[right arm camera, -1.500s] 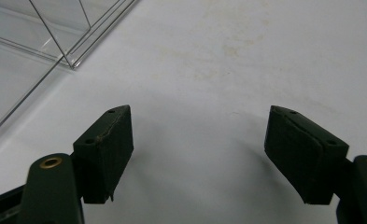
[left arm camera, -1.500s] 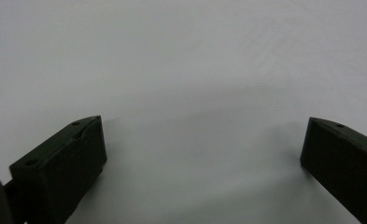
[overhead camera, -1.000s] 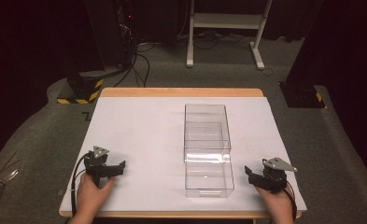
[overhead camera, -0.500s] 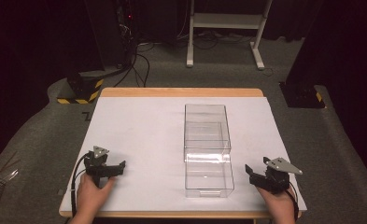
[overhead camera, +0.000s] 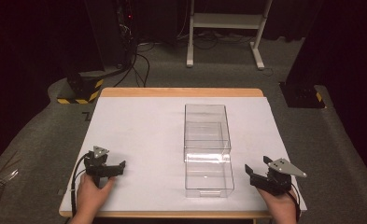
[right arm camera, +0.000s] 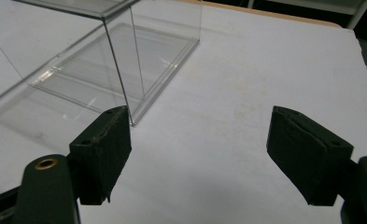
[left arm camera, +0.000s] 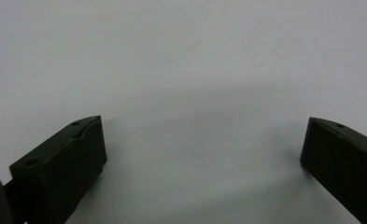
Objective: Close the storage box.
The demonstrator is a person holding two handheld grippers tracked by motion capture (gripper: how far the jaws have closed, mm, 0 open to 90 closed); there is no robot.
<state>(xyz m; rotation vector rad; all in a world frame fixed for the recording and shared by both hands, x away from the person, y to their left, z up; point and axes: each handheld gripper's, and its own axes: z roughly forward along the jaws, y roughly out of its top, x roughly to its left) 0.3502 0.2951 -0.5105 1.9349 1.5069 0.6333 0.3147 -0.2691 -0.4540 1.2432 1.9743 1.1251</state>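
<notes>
From the high view I see the clear box point(overhead camera: 208, 149) lying mid-table, with my left gripper point(overhead camera: 118, 167) near-left and my right gripper point(overhead camera: 250, 176) near-right, both apart from it. The left gripper view shows my jaws spread wide over bare white table point(left arm camera: 181, 60), gripping nothing. In the right gripper view the jaws also stand open and empty, the box's near corner just beyond one of them.
</notes>
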